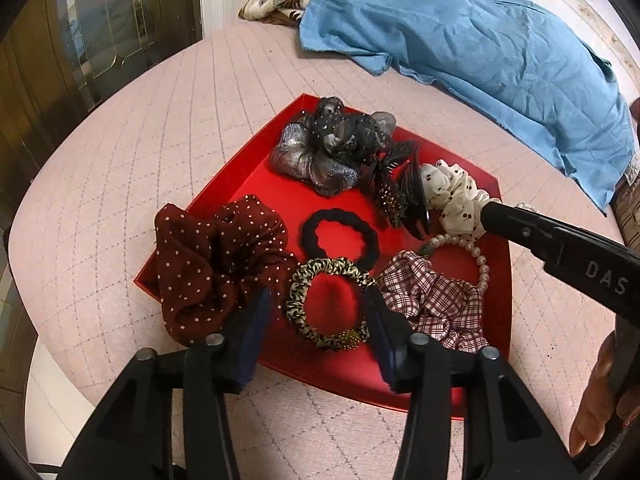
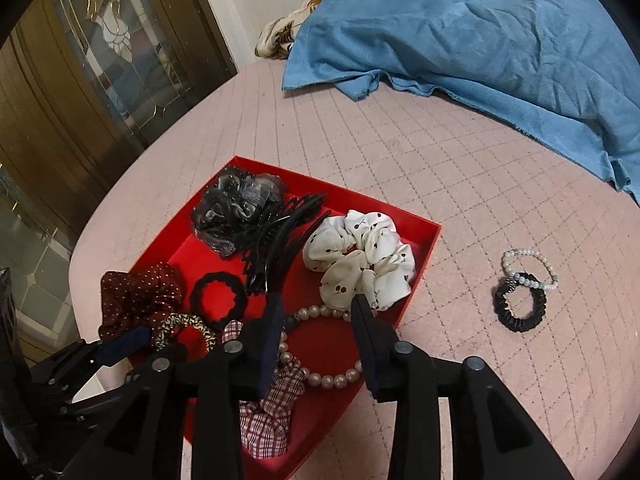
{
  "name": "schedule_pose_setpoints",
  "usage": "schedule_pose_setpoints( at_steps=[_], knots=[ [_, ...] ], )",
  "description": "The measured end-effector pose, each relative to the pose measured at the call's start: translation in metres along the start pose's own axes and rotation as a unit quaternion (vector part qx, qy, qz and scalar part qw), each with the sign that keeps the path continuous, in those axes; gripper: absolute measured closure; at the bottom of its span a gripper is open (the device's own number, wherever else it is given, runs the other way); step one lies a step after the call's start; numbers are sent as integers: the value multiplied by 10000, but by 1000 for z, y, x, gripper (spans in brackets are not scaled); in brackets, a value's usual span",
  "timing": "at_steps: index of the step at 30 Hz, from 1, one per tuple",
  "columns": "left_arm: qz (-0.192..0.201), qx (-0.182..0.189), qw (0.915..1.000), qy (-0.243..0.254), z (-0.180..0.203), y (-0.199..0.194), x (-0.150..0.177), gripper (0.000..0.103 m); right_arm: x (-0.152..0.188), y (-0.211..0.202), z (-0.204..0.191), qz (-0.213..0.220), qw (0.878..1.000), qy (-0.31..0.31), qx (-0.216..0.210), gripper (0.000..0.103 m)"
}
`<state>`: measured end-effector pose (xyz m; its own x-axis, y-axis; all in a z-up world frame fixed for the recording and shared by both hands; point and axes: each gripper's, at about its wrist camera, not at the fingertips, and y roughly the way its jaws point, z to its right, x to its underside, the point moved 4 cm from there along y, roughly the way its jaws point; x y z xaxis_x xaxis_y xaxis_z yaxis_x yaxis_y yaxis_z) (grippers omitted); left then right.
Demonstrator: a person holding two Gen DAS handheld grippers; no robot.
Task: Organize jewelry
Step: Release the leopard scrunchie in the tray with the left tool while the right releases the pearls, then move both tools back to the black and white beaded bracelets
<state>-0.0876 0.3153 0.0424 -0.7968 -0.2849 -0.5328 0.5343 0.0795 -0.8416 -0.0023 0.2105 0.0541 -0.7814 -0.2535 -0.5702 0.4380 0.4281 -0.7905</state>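
In the red tray (image 2: pixel 420 240) on the pink quilted bed (image 2: pixel 440 168), low in the frame, lies the pearl bracelet (image 2: pixel 324 380). The right claw (image 2: pixel 320 320) stands apart above it, empty; the left claw (image 1: pixel 320 304) is likewise apart over the leopard hair tie (image 1: pixel 326 304). The beads look hard, smooth and likely slippery on a limp string. Pinching across the strand, not a single pearl, seems safest.
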Motion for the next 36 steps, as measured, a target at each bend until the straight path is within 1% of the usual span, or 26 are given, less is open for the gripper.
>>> schedule_pose_setpoints(
  at_steps=[4,7,13,19,29,33,36],
  knots=[
    [105,-108,9998,102,3,-3,0,53,3,-12,8,82,9999,118,-4,58],
    [187,-168,9996,154,6,-6,0,50,5,-20,19,142,9996,260,-3,57],
    [422,-351,9980,314,13,-12,0,49,11,-36,42,241,9985,499,38,52],
    [616,-510,9955,503,22,-17,1,48,18,-49,71,306,9966,748,135,51],
    [669,-525,9945,609,33,-17,0,47,37,-55,127,245,9910,1266,354,50],
    [684,-532,9941,658,36,-17,0,47,44,-52,143,203,9895,1370,424,50],
    [770,-523,9938,605,35,-20,-1,47,47,-49,155,160,9882,1438,502,50]
  ],
)
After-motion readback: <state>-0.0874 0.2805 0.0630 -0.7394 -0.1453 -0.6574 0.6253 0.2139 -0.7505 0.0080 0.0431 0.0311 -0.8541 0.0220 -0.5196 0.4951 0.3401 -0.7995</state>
